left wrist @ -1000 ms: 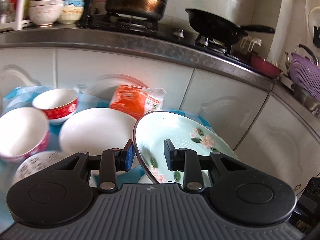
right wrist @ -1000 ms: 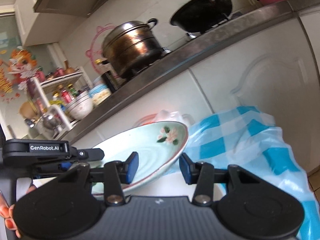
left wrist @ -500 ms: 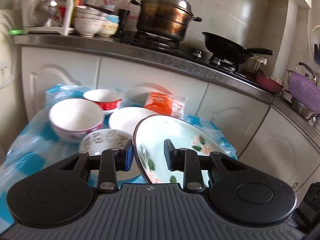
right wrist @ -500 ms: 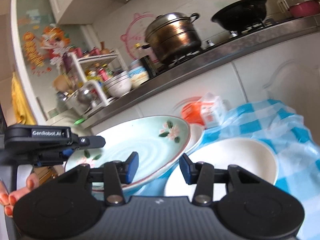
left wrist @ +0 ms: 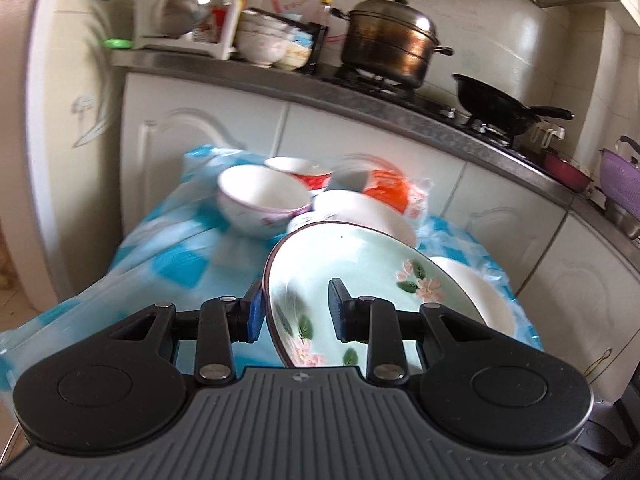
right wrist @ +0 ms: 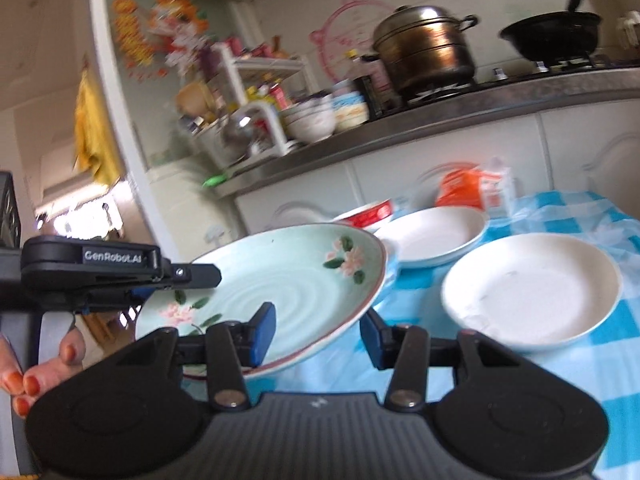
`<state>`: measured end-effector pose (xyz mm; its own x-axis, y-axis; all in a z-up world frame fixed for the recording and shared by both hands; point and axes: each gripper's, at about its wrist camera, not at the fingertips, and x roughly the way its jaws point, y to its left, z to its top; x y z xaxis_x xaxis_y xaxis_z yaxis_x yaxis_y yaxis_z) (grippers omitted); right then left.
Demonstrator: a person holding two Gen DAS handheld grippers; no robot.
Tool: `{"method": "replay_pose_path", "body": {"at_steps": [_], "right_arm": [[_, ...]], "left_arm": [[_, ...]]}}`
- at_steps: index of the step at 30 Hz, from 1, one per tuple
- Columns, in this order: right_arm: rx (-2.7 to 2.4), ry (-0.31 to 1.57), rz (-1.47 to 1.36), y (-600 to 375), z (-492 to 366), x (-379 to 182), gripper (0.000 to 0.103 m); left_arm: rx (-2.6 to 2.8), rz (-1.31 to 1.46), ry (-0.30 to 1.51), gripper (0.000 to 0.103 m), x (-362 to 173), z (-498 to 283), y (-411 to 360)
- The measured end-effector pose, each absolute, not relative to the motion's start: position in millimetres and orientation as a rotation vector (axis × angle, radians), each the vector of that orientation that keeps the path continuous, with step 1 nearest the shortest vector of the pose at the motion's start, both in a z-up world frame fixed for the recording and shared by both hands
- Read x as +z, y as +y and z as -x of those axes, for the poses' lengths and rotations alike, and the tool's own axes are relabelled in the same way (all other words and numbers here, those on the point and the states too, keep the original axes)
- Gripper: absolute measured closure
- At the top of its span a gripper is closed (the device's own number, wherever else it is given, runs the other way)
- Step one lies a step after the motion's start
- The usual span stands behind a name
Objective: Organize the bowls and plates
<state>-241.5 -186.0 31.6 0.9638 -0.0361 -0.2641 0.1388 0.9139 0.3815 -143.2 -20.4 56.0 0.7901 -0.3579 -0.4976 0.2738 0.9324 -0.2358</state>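
Left gripper (left wrist: 296, 306) pinches the rim of the green floral plate (left wrist: 360, 276), holding it tilted above the checked tablecloth (left wrist: 172, 264), near the white plates (right wrist: 532, 288). Right gripper (right wrist: 316, 332) hangs open, holding nothing. Glazed ceramic (stiff, slippery, breakable, probably heavy) is best gripped at the rim.

We see the green floral plate (right wrist: 280, 280) held tilted above the blue checked cloth (right wrist: 560, 364), its left rim pinched by the left gripper (right wrist: 192, 276). Our right gripper (right wrist: 316, 336) has its jaws apart, one blue pad over the plate's near rim, the other just beside it, not clamping. A white plate (right wrist: 532, 292) lies on the cloth at right, another white plate (right wrist: 436, 234) behind it, a red bowl (right wrist: 368, 214) and orange packet (right wrist: 460, 188) farther back.
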Motion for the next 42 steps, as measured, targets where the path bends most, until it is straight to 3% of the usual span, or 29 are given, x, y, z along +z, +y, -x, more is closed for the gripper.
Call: {"method": "replay_pose_path", "body": {"at_steps": [19, 39, 40, 42], "right_arm": [[-0.028, 0.443, -0.274, -119.7, 189.8, -0.7, 0.055], [-0.037, 0.508, -0.264, -119.3, 181.1, -10.3, 0.053], [-0.036, 0.510, -0.265, -119.8, 180.7, -10.0, 0.053], [-0.031, 0.514, -0.269, -120.7, 180.4, -9.9, 0.052]], "left_arm": [[-0.234, 0.186, 0.675, 0.069, -6.2, 130.4, 42.8], [-0.225, 0.205, 0.695, 0.068, -18.0, 127.7, 38.4], [-0.220, 0.203, 0.691, 0.068, -17.6, 128.5, 37.4], [-0.201, 0.201, 0.685, 0.054, -17.0, 129.9, 36.9]]}}
